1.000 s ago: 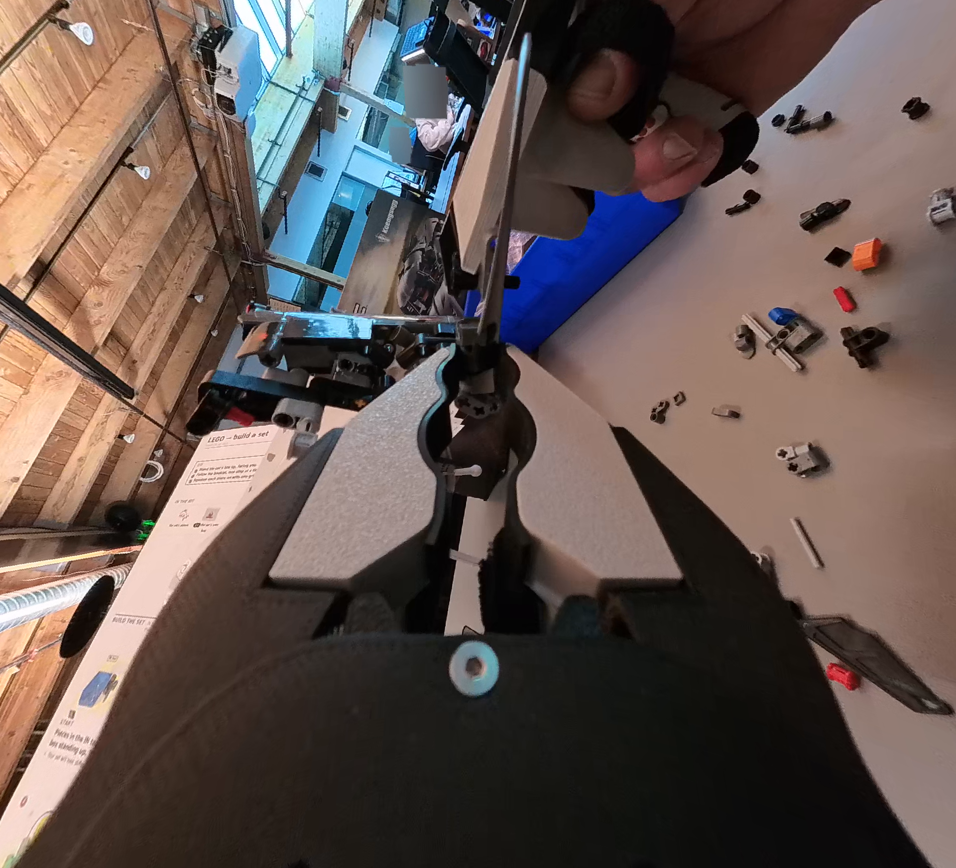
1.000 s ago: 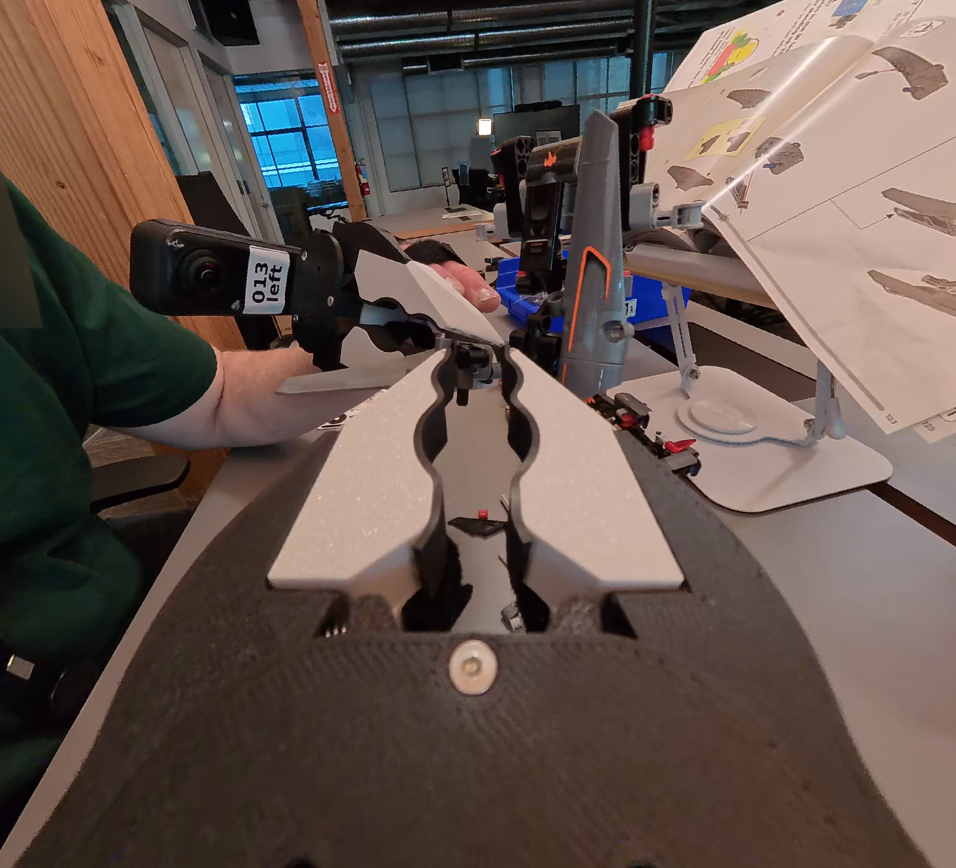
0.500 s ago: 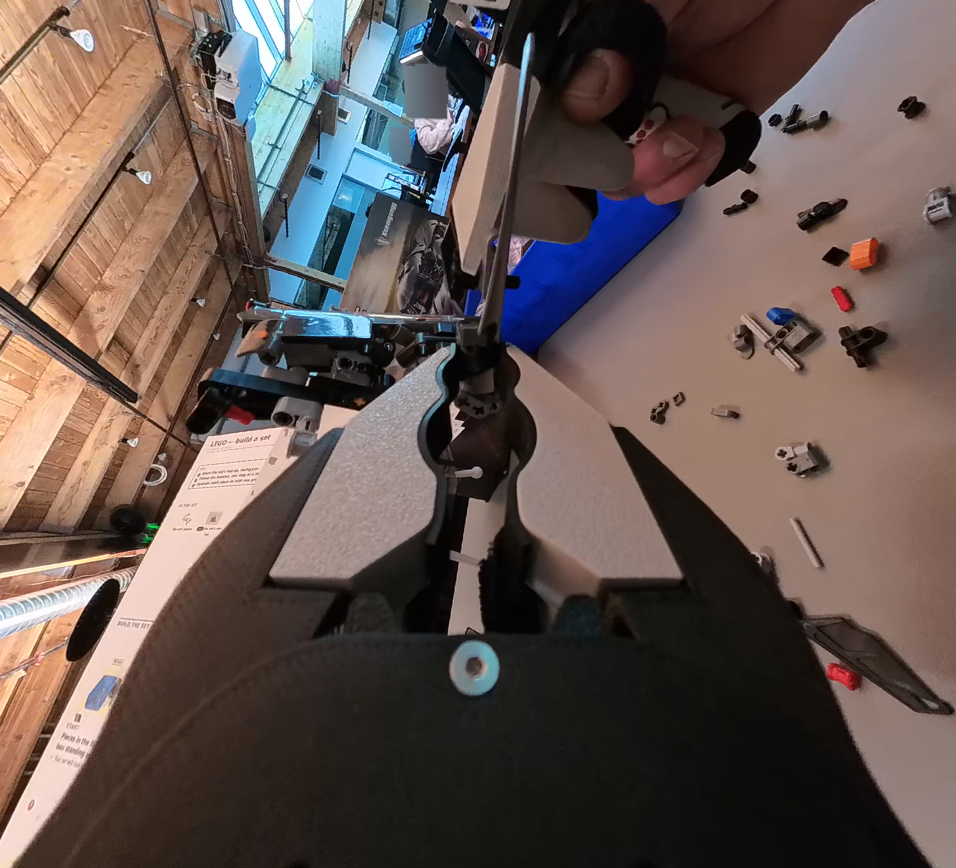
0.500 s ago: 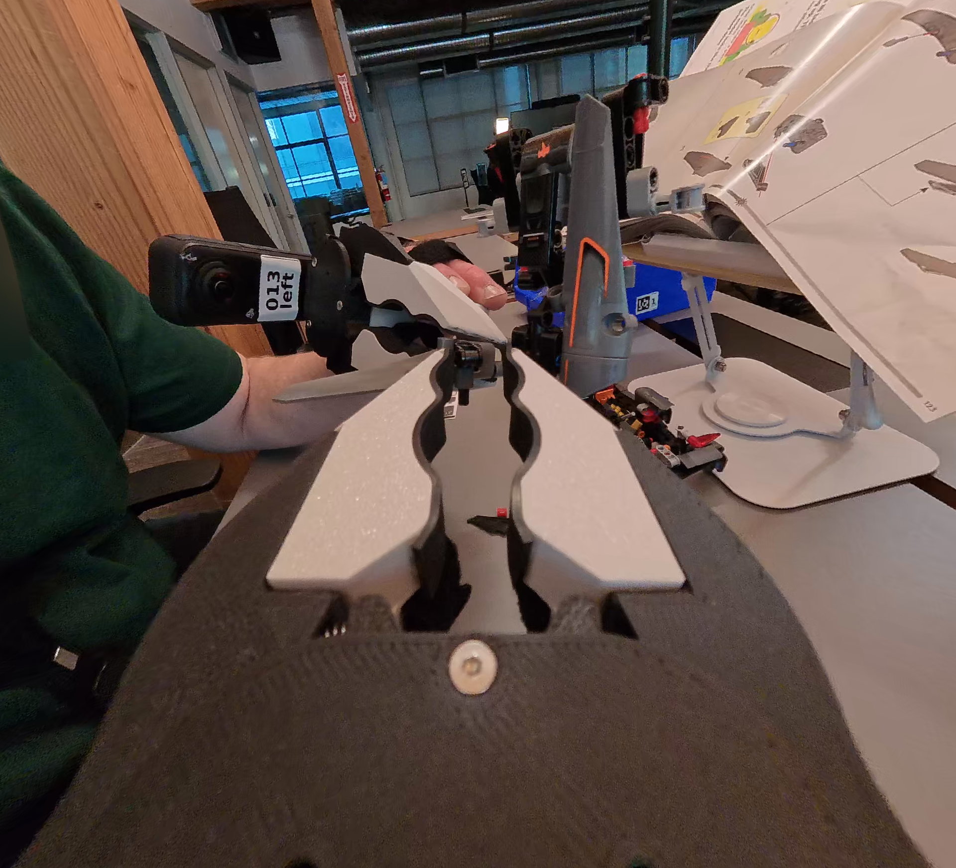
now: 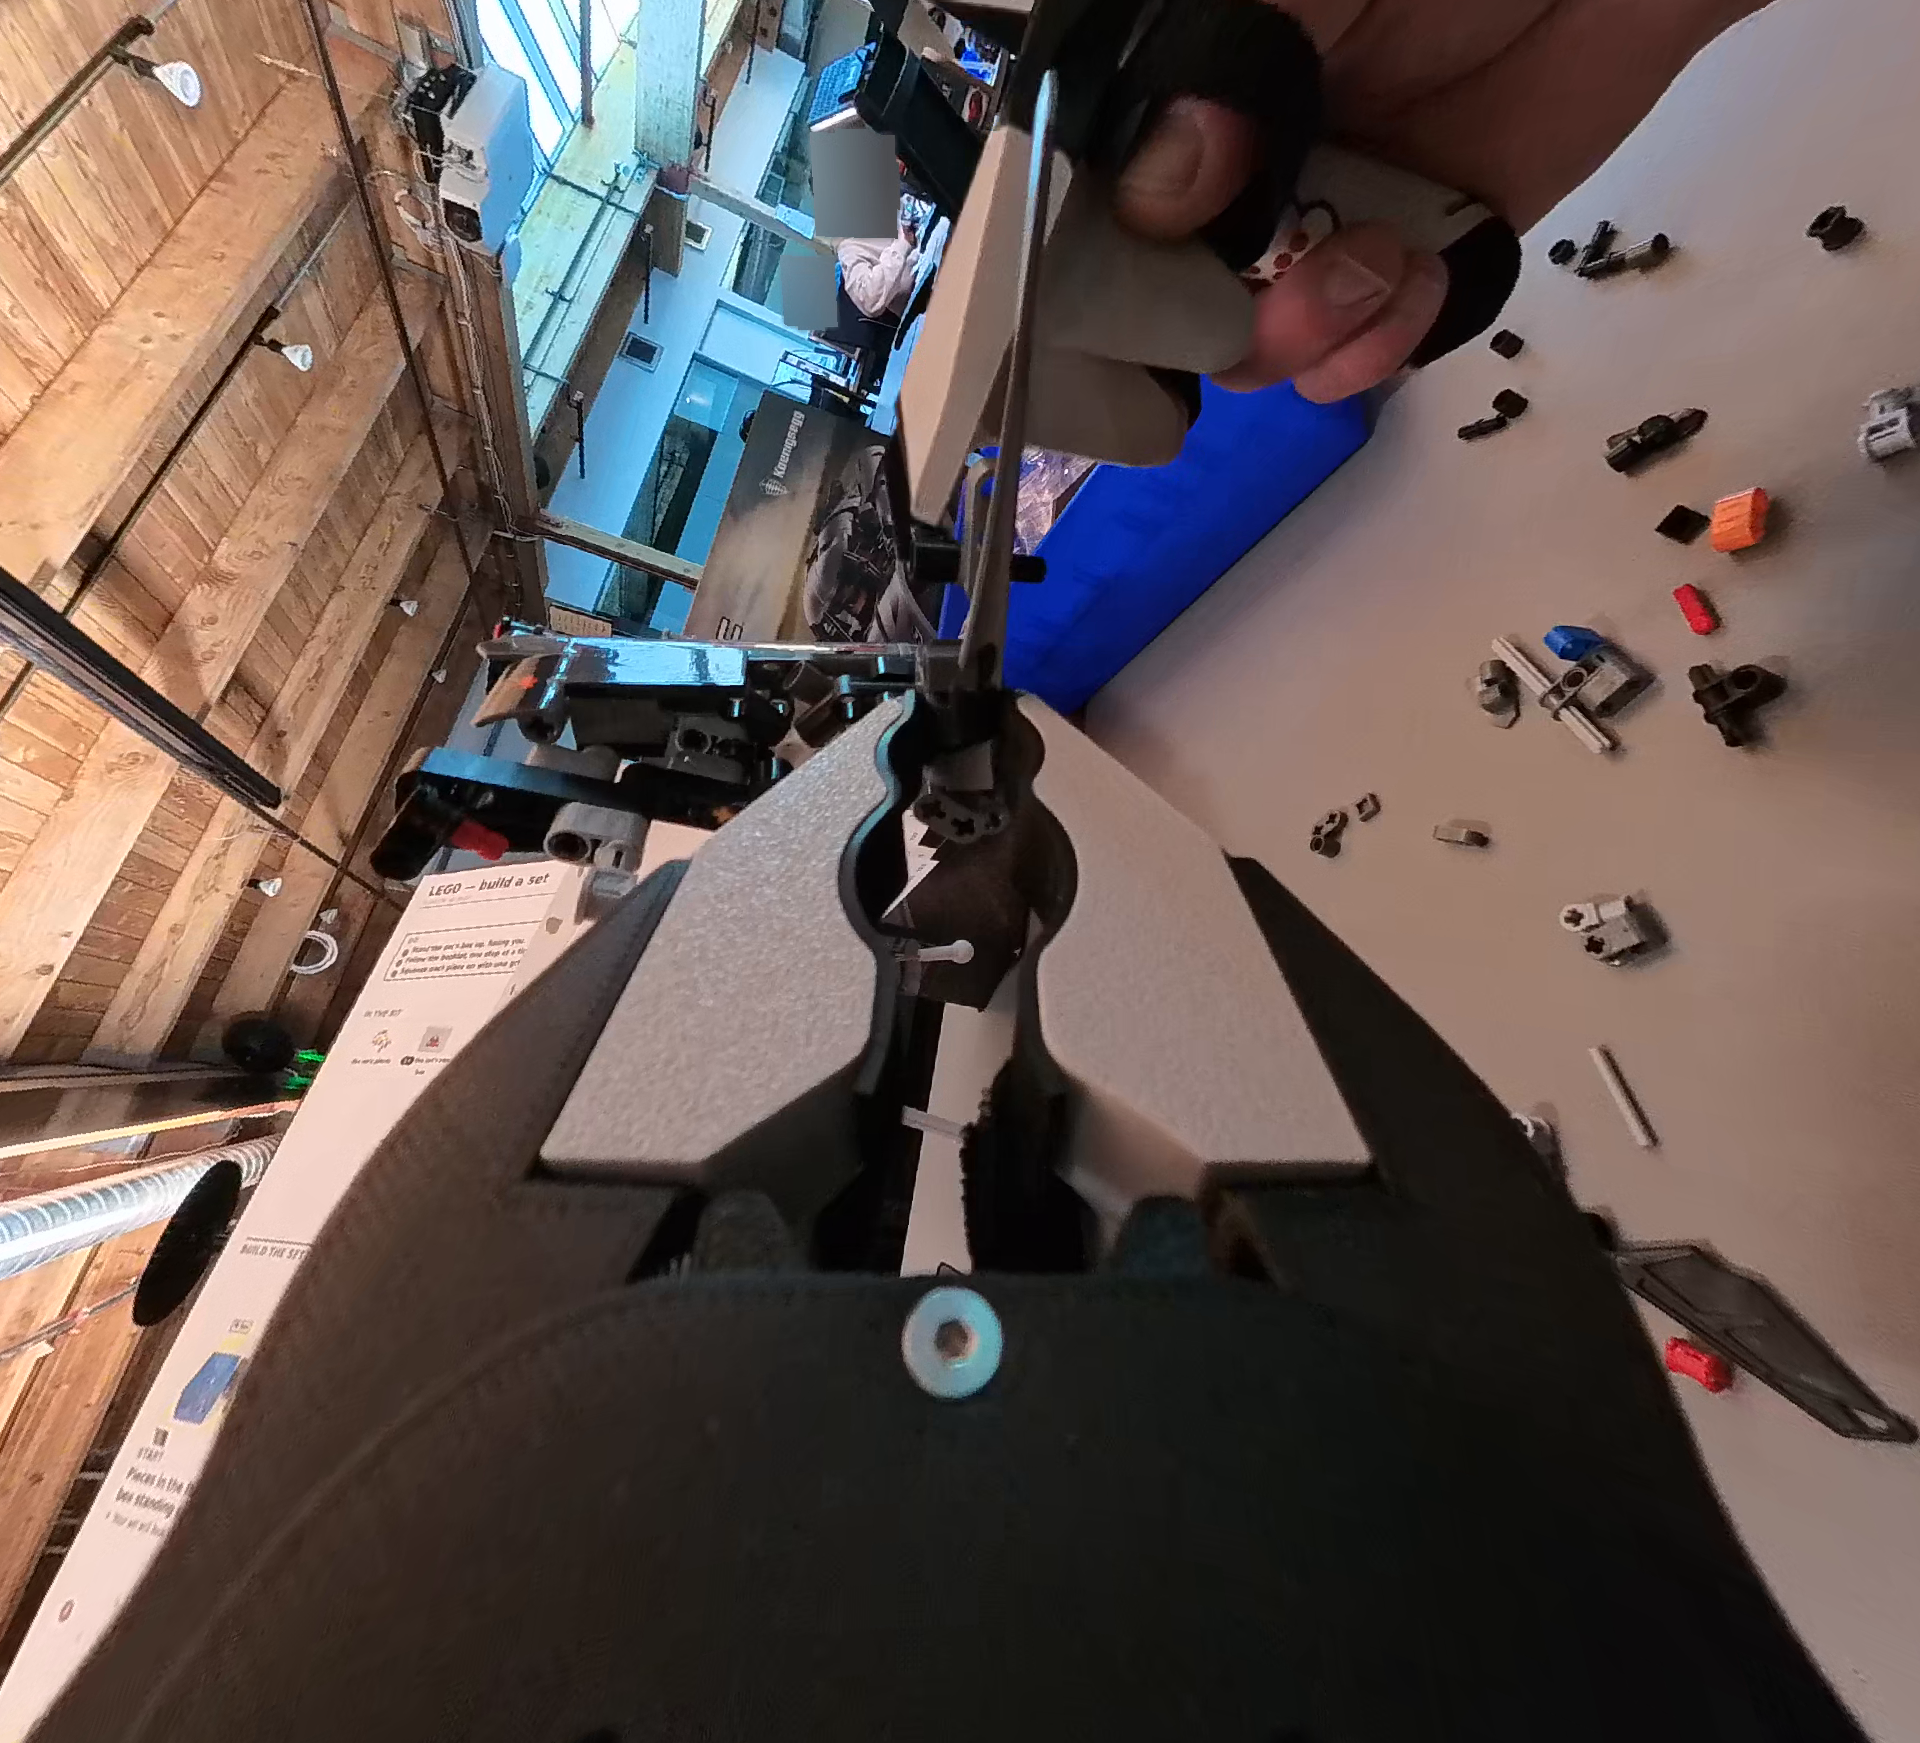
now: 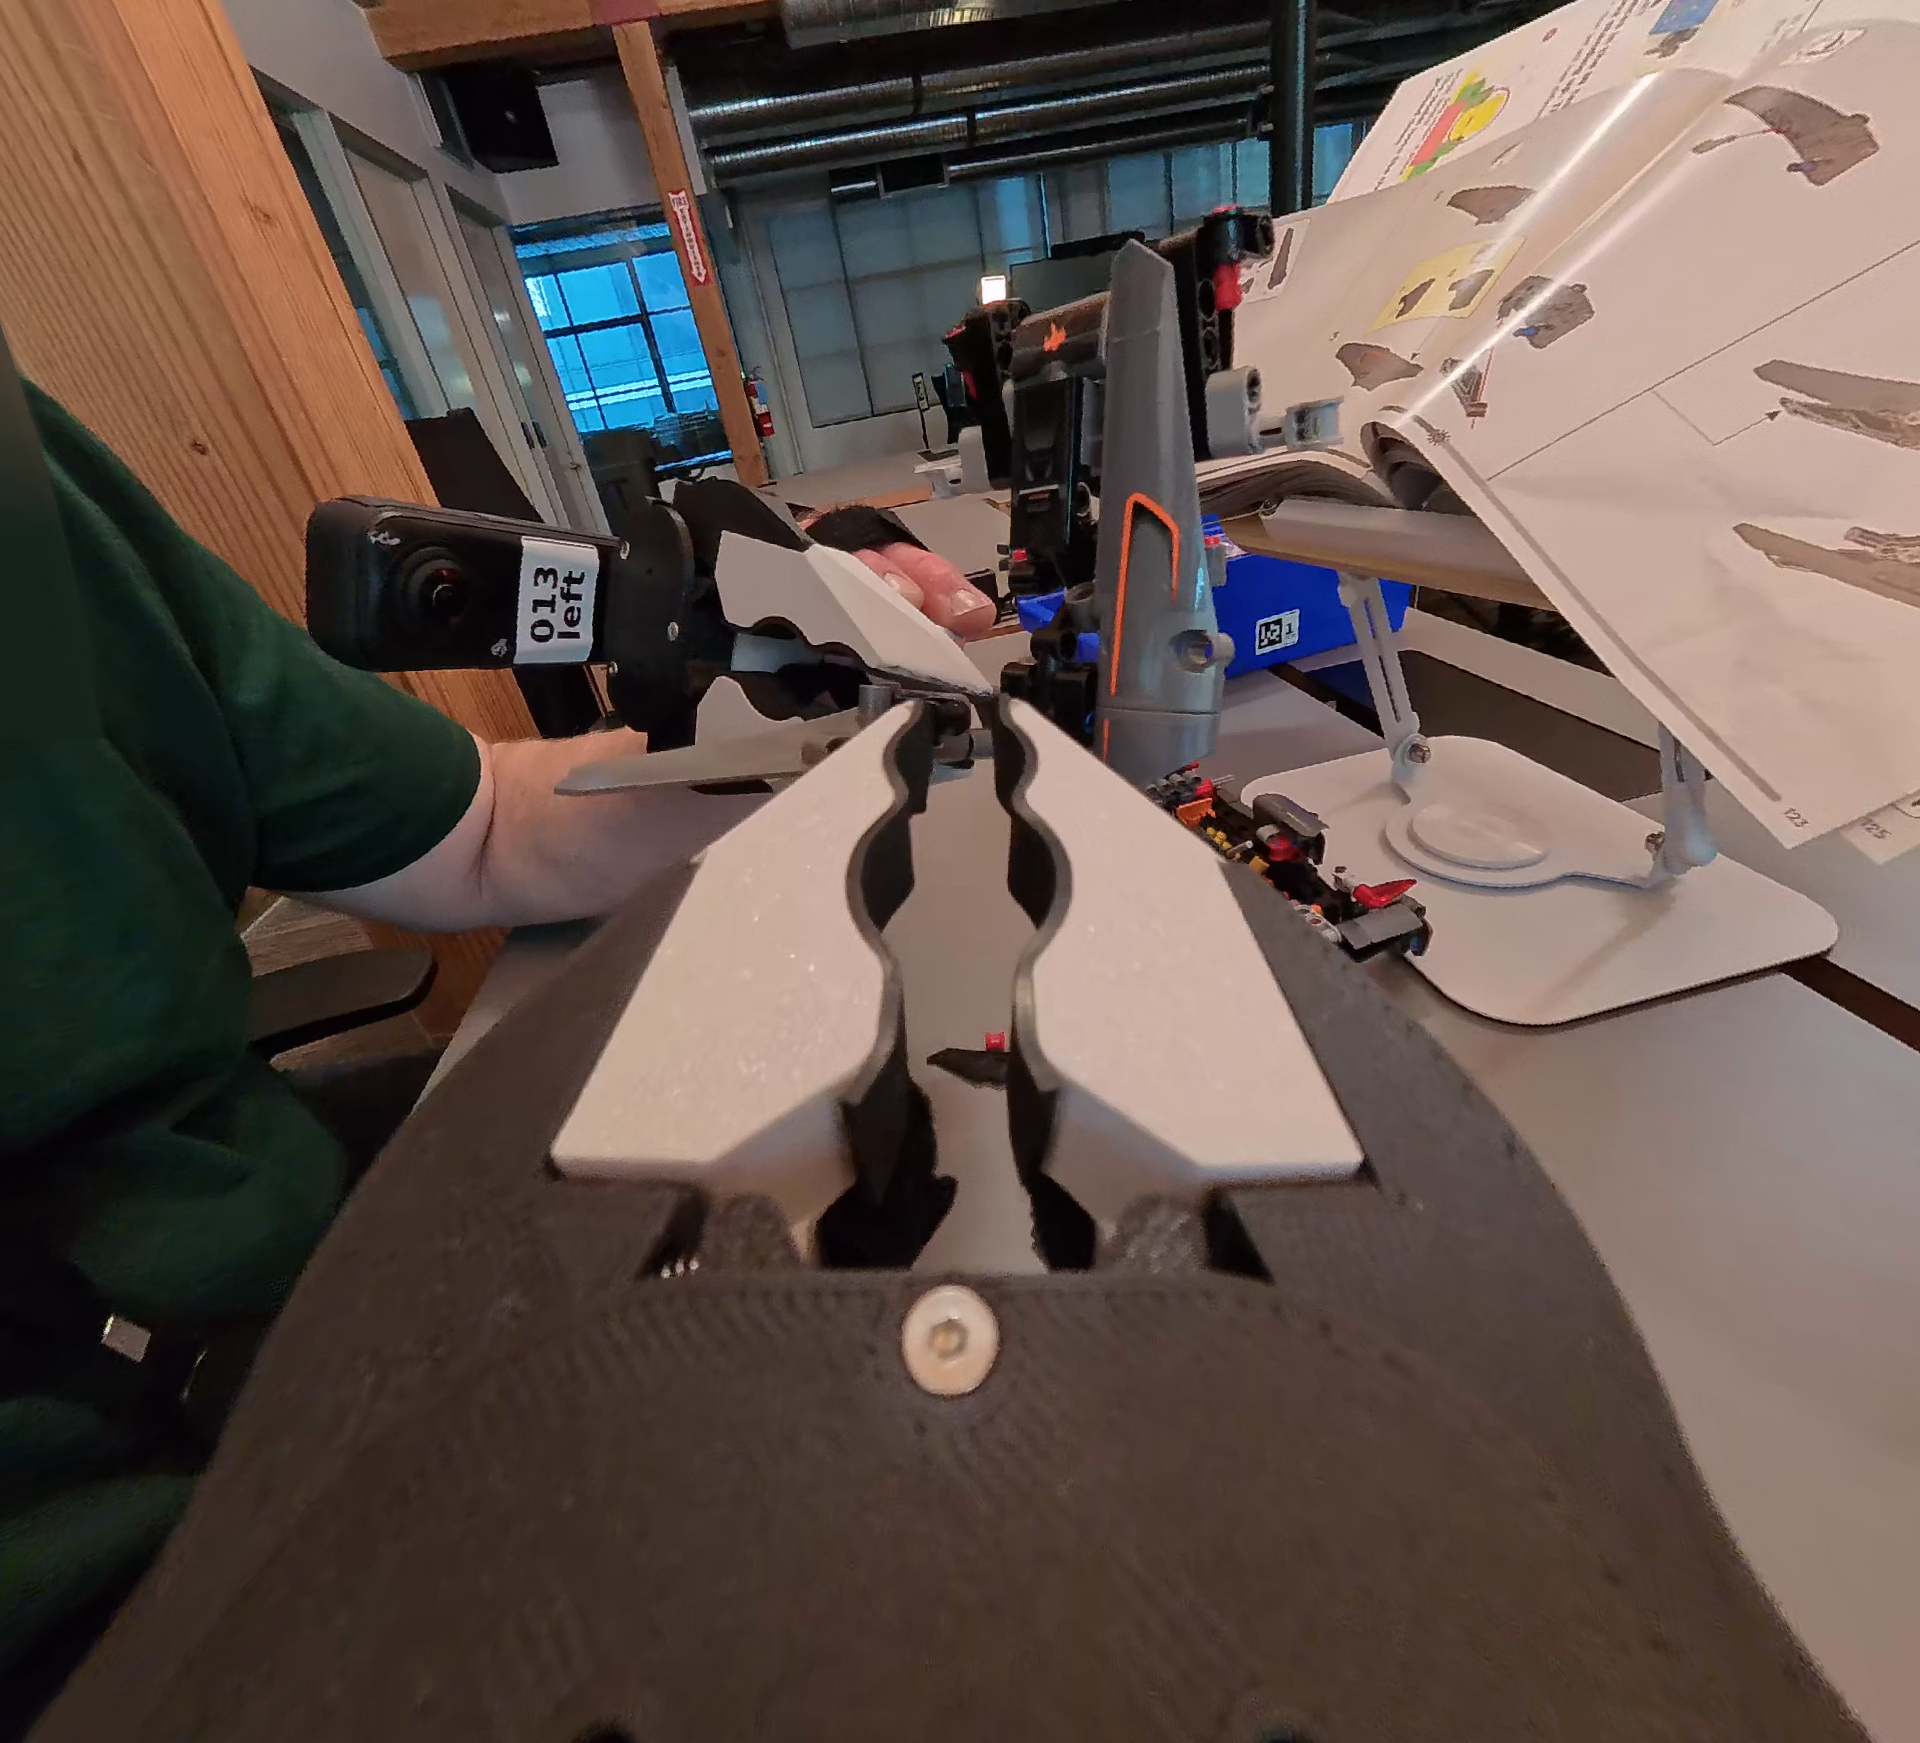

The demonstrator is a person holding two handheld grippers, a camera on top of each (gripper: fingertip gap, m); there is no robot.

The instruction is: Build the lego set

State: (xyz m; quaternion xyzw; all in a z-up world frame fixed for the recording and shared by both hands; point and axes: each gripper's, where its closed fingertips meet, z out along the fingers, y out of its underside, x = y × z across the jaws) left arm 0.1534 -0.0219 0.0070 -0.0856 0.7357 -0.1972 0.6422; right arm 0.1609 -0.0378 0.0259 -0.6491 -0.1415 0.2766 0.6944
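A small grey lego piece is clamped at the tips of the left gripper; the right gripper is closed on the same piece. Loose parts scattered on the table are seen only in the left wrist view. The instruction booklet, its stand and the upright grey model are shown only in the right wrist view.
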